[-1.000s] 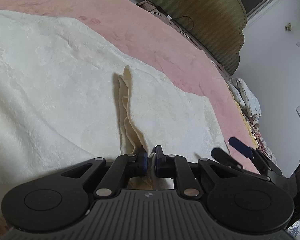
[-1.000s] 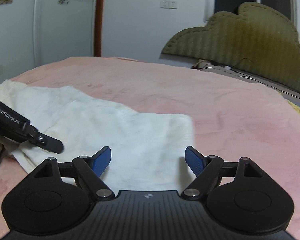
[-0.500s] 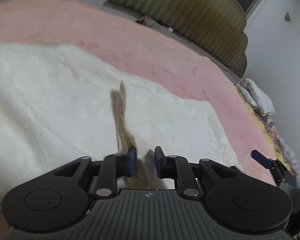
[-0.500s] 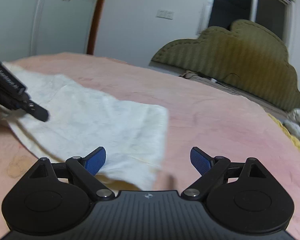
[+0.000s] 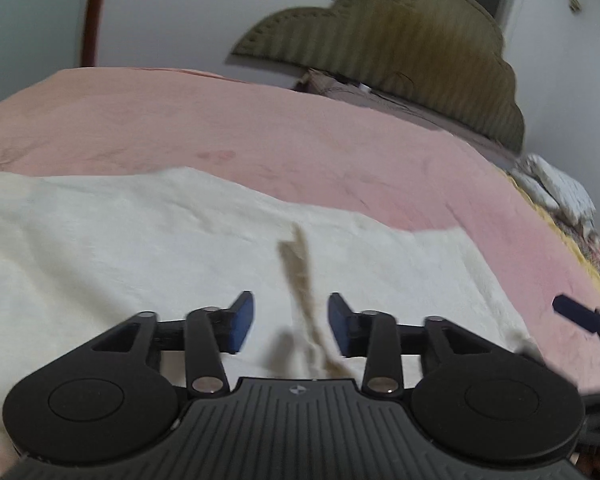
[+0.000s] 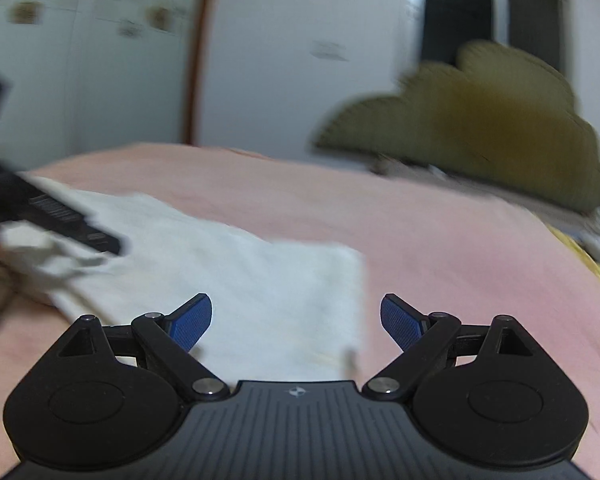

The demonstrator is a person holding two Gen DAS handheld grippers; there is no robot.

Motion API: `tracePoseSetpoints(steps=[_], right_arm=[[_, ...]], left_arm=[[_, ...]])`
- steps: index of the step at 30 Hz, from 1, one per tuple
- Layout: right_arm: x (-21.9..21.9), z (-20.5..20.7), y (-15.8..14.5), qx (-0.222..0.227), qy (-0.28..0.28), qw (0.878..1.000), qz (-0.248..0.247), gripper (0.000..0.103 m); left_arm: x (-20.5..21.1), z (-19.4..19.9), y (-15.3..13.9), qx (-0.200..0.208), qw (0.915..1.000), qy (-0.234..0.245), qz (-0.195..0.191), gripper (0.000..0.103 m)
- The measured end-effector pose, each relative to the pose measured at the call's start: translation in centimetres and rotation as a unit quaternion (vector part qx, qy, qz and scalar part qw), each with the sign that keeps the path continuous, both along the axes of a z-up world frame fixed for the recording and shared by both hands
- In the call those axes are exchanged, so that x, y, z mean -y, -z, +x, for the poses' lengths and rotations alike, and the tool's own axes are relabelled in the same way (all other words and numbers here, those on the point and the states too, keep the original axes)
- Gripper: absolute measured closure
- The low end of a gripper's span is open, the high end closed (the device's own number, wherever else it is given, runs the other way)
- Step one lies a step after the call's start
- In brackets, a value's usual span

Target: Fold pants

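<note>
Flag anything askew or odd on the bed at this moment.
One thing: a raised ridge of pinched fabric stands up from the otherwise flat cream pants, between the open fingers of the left gripper. Right gripper is open over the pants' end. Nothing spilled or damaged on the pink bedspread.

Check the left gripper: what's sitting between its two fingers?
In the left wrist view, a raised ridge of the cream pants runs between the open left gripper fingers, ungripped.
</note>
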State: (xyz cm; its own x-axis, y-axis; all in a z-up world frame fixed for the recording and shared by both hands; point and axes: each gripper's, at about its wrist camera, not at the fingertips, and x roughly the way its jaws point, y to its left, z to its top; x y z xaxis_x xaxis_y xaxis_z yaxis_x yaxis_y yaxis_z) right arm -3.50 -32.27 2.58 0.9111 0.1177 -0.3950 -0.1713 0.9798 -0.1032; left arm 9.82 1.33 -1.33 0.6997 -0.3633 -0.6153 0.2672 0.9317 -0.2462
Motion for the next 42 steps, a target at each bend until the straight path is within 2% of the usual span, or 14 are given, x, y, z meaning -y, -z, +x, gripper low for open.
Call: tracePoseSetpoints(steps=[4, 6, 9, 11, 17, 20, 22, 25, 27, 32, 35, 37, 38, 42], right_arm=[[-5.2, 0.5, 0.6, -0.004, -0.086, 0.996, -0.04, 0.011], [-7.1, 1.0, 1.1, -0.007, -0.099, 0.993, -0.062, 0.011], [-8.3, 2.0, 1.9, -0.01, -0.101, 0.992, -0.08, 0.011], [-8.6, 3.1, 3.1, -0.06, -0.111, 0.988, -0.094, 0.011], [-9.2, 2.3, 0.8, -0.025, -0.142, 0.989, -0.036, 0.011], [-11.1, 2.9, 0.5, -0.033, -0.177, 0.984, -0.01, 0.011], [-12.8, 3.8, 1.1, -0.035, -0.192, 0.981, -0.016, 0.011], [-14.5, 4.9, 3.1, -0.085, -0.195, 0.977, -0.027, 0.008], [-15.4, 4.3, 3.7, -0.08, -0.192, 0.976, -0.065, 0.004], [-15.7, 3.9, 3.9, -0.072, -0.19, 0.976, -0.078, 0.0], [-15.4, 4.2, 3.8, -0.08, -0.192, 0.976, -0.066, 0.0], [-15.3, 4.4, 3.8, -0.083, -0.193, 0.976, -0.061, 0.0], [-15.4, 4.3, 3.8, -0.083, -0.193, 0.976, -0.061, 0.0], [-15.3, 4.3, 3.8, -0.081, -0.192, 0.976, -0.062, 0.0]], left_arm=[[-3.6, -0.8, -0.6, 0.004, 0.9988, -0.031, 0.037, 0.045], [-4.3, -1.6, -0.4, 0.02, 0.9945, -0.031, 0.098, 0.04], [-4.4, -2.9, 1.0, 0.04, 0.9784, 0.0, 0.203, 0.037], [-4.7, -3.8, 1.7, 0.056, 0.974, 0.006, 0.219, 0.037], [-7.0, -5.0, 1.0, 0.07, 0.9813, -0.033, 0.176, 0.037], [-8.7, -5.5, 0.5, 0.074, 0.9814, -0.069, 0.163, 0.036], [-10.0, -5.5, 0.5, 0.064, 0.9839, -0.078, 0.147, 0.034], [-11.2, -5.9, 1.1, 0.054, 0.9836, -0.076, 0.154, 0.031], [-11.6, -6.3, 1.2, 0.064, 0.9812, -0.088, 0.159, 0.031], [-15.0, -7.1, 0.7, 0.061, 0.9859, -0.131, 0.085, 0.031], [-17.1, -7.5, 1.5, 0.063, 0.9842, -0.158, 0.05, 0.027], [-17.1, -8.0, 2.3, 0.078, 0.9805, -0.169, 0.064, 0.016], [-16.9, -8.2, 2.6, 0.076, 0.9777, -0.18, 0.077, 0.004], [-17.1, -7.9, 2.3, 0.059, 0.9758, -0.197, 0.075, 0.0]])
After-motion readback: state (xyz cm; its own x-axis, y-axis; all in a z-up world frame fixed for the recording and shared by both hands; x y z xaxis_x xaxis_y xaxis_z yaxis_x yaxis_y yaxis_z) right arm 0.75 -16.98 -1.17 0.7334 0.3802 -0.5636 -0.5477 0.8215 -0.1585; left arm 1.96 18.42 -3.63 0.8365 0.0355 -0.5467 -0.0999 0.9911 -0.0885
